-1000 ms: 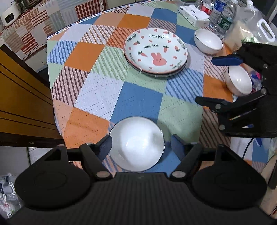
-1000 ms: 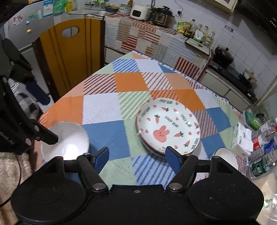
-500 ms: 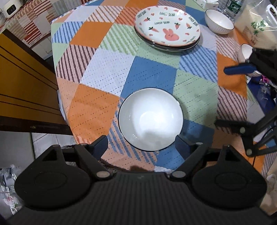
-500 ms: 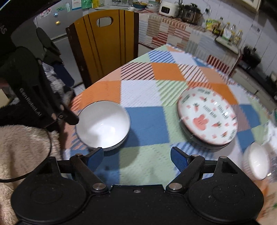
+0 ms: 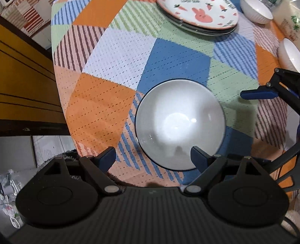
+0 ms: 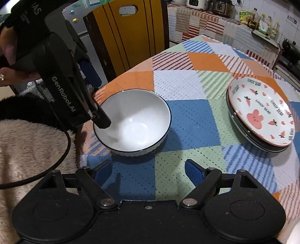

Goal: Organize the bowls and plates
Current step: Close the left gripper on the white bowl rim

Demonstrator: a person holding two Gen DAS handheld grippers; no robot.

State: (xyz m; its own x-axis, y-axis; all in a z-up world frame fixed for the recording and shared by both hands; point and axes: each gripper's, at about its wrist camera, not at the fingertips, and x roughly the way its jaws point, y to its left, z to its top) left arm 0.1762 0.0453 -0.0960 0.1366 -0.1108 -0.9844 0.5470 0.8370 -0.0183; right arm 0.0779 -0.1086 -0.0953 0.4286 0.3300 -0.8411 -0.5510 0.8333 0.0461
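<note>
So the white bowl (image 5: 180, 123) with the thin dark rim sits near the edge of the table, on the patchwork tablecloth (image 5: 112, 62), right where a blue patch meets a striped one. It's upright and looks empty.

The left gripper (image 5: 151, 158) hangs right over it pointing straight down, and its jaws have just been opening. They're spread wide now, with nothing gripped. In the right wrist view one of its fingers (image 6: 102, 120) pokes down inside the bowl's near-left rim, while the other sits outside it, so the rim is between them, but I can't tell if either actually touches the porcelain.

The right gripper (image 6: 148, 173) is just beside the bowl on its other side, low over the cloth and angled down. Its jaws have also just been opening, and they're wide apart with only tablecloth between them.

Further out there's a stack of plates, the top one being the rabbit plate (image 6: 260, 112) with carrots and hearts on it. Two more small white bowls (image 5: 256, 11) sit past that near the far edge. A yellow wooden chair (image 6: 129, 33) is pushed up at the table's side, and a fuzzy beige sleeve (image 6: 31, 150) shows on the left.
</note>
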